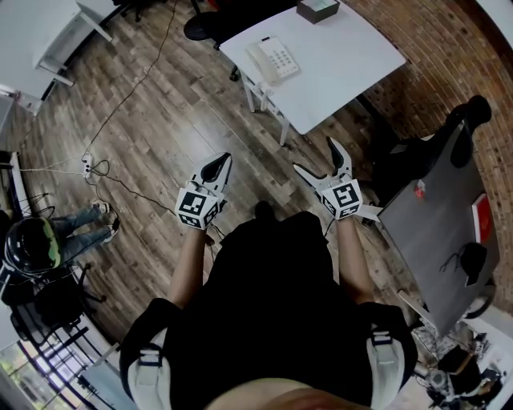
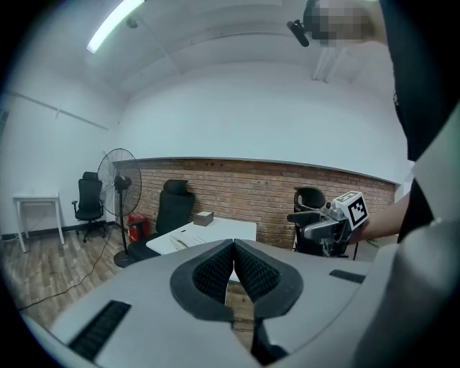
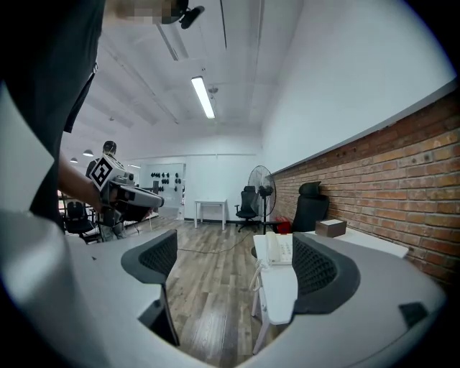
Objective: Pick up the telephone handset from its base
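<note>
A wood floor (image 1: 160,120) runs up to a brick wall (image 1: 433,48), and a white table (image 1: 345,64) stands against that wall. The phone (image 1: 272,58) sits near the table's near-left corner. Its handset (image 1: 260,62) lies in the cradle along the base's left side, so it has not been lifted. The coiled cord (image 3: 257,277) hangs over the table edge. A small box (image 1: 317,10) sits at the far end, well apart from the phone and out of the way.

The person stands well back from the table with bare floor between, so this looks like the approach, before any reach. The right gripper (image 1: 314,154) has its jaws spread wide with nothing between them. In its own view the phone shows just inside the right-hand jaw, so this is probably the tool meant for the handset, opened ahead of time. The left gripper (image 1: 215,170) has its jaws pressed together on nothing. It is likely idle, or may steady the base later. Both are held level at waist height and point toward the table.

A fan (image 3: 259,180) and an office chair (image 3: 310,205) stand by the wall beyond.
</note>
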Motion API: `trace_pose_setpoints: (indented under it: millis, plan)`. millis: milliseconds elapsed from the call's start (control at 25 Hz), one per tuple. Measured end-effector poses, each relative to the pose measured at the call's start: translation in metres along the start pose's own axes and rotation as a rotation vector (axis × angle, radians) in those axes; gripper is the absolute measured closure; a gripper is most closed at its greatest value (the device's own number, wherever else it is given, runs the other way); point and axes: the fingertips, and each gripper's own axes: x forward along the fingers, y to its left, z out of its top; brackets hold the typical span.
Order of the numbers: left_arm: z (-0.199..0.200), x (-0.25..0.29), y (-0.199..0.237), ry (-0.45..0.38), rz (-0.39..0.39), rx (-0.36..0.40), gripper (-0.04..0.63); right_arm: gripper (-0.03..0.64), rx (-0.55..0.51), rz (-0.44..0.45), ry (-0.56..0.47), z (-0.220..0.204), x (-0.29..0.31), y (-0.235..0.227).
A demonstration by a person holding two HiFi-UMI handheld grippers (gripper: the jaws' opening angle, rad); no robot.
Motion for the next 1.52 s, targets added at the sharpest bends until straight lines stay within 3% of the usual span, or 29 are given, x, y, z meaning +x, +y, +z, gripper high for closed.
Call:
trace_pose_setpoints:
  millis: [520, 1520]
  plan:
    - [0.002, -0.005, 0.025, -0.003, -0.012, -0.005, 0.575, 0.144, -0.006, -0.038, 0.027, 0.003, 0.015, 0.001]
    - [0.006, 0.026, 0.063, -0.003, 0.03, -0.031, 0.575, 0.153, -0.004, -0.021, 0.035, 0.009, 0.06, -0.032]
